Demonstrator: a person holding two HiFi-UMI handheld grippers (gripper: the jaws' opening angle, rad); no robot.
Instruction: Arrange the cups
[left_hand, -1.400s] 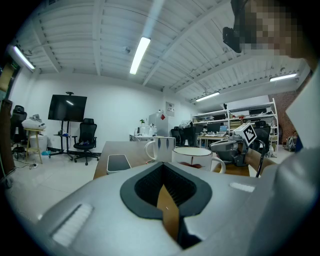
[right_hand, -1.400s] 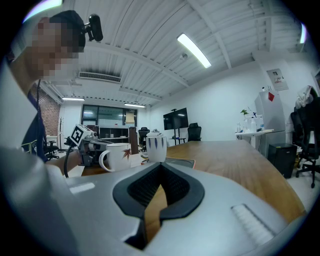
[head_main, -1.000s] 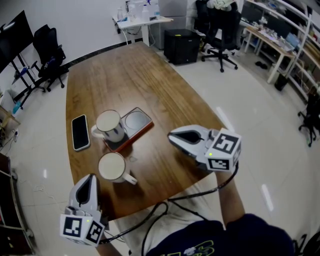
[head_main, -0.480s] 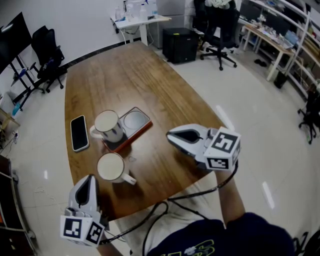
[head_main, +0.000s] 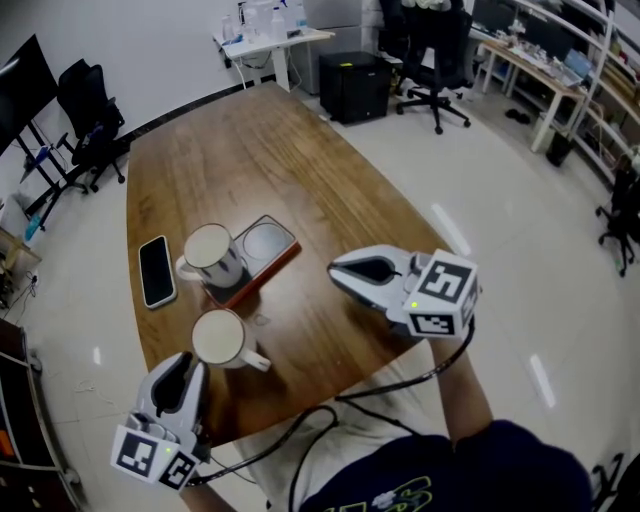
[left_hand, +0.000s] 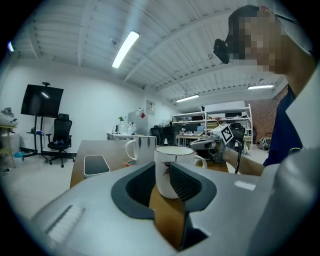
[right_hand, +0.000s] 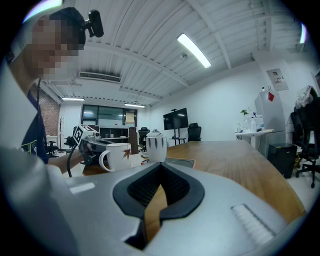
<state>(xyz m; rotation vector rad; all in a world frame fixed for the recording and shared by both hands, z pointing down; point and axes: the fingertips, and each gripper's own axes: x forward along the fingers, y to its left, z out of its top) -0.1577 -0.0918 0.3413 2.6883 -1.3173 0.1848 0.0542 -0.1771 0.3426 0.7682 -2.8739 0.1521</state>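
Two white cups are on the wooden table (head_main: 300, 160). One cup (head_main: 210, 250) stands in the left slot of an orange two-slot coaster tray (head_main: 270, 240). The other cup (head_main: 222, 338) stands on the bare wood nearer me, handle to the right. My left gripper (head_main: 188, 362) is at the table's near edge, just short of this cup (left_hand: 177, 155). Its jaws have just been opening and stand a little apart with nothing between them. My right gripper (head_main: 335, 270) hovers at the right edge, shut and empty, pointing toward both cups (right_hand: 117, 155).
A black phone (head_main: 155, 270) lies left of the tray. Beyond the table are office chairs (head_main: 435, 60), a black cabinet (head_main: 355, 85) and a white side table (head_main: 270, 45). A cable (head_main: 300, 430) runs between the grippers in front of the person's body.
The left gripper has turned slightly at the table's near edge, and its marker cube has shifted a little to the left. The cups and the right gripper have kept their places.
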